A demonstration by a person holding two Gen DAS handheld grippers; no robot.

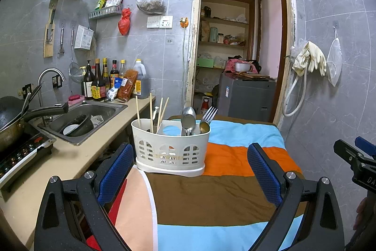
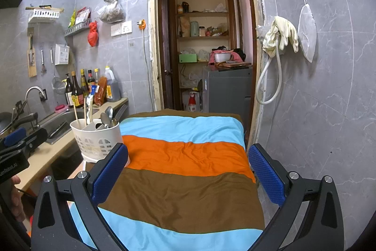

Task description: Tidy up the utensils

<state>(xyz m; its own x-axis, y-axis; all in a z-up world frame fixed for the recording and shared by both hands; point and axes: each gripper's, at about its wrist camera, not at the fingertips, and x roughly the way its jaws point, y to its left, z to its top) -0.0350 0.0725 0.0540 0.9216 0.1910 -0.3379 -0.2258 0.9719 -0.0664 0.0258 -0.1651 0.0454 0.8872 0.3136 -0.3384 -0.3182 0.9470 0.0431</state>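
Note:
A white plastic utensil caddy (image 1: 171, 149) stands on the striped cloth (image 1: 211, 199), near its left edge. Chopsticks (image 1: 151, 112) stick up from its left compartment; spoons (image 1: 188, 120) and a fork (image 1: 209, 114) fill the right one. My left gripper (image 1: 190, 171) is open just in front of the caddy, holding nothing. In the right wrist view the caddy (image 2: 97, 139) sits to the left of my right gripper (image 2: 188, 171), which is open and empty over the cloth (image 2: 183, 180). The right gripper (image 1: 357, 161) also shows at the left view's right edge.
A counter (image 1: 77, 157) runs along the left with a sink (image 1: 82, 120) holding dishes, an induction hob (image 1: 21, 152) with a wok (image 1: 9, 119), and sauce bottles (image 1: 103, 81) at the back. A doorway (image 2: 206, 51) lies ahead, with tiled wall (image 2: 317, 98) to the right.

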